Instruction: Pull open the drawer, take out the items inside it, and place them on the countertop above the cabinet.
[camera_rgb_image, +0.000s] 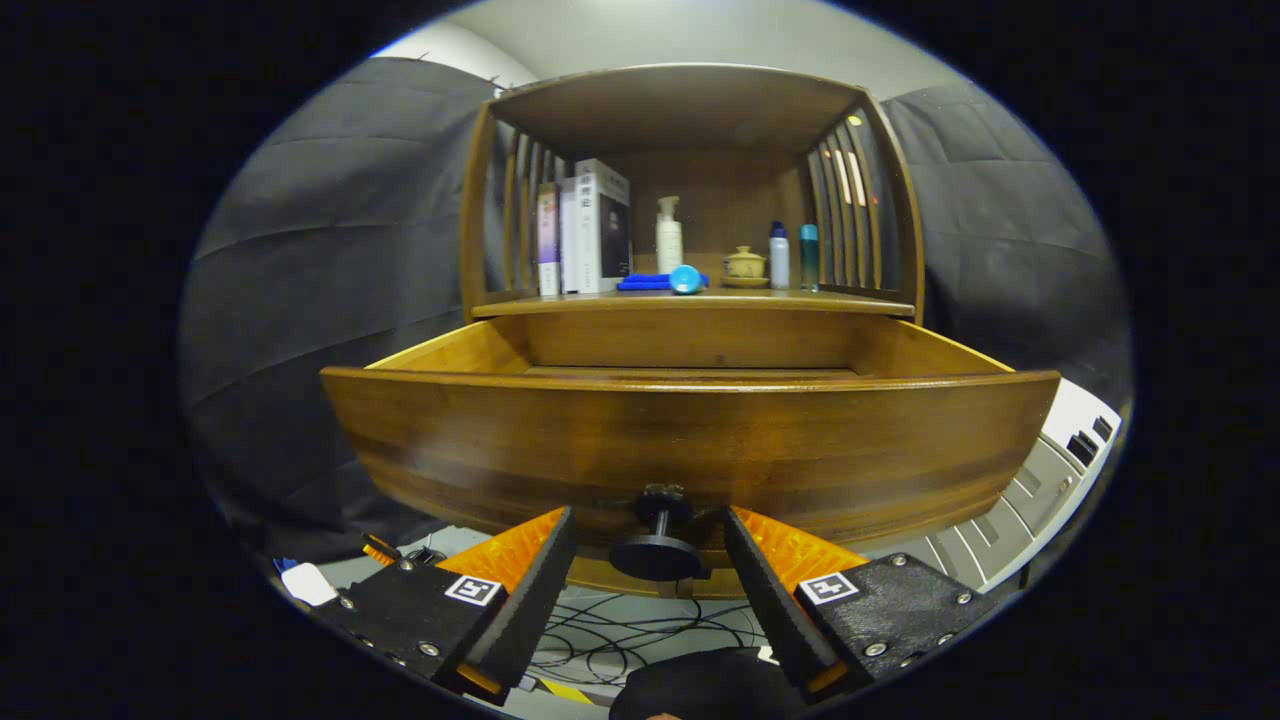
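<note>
Wooden drawer (690, 440) mid-frame, pulled open | fingers (650, 560) spread, either side of knob (655, 545), not touching | step: opening done | next: lift over front, reach inside; contents hidden | bench (700, 300) above

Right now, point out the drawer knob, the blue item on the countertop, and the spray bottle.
drawer knob (655, 555), gripper view, on its round disc, between the open fingers, untouched.
blue item (686, 279), gripper view, on its rounded near end.
spray bottle (668, 240), gripper view, on its white body.
</note>
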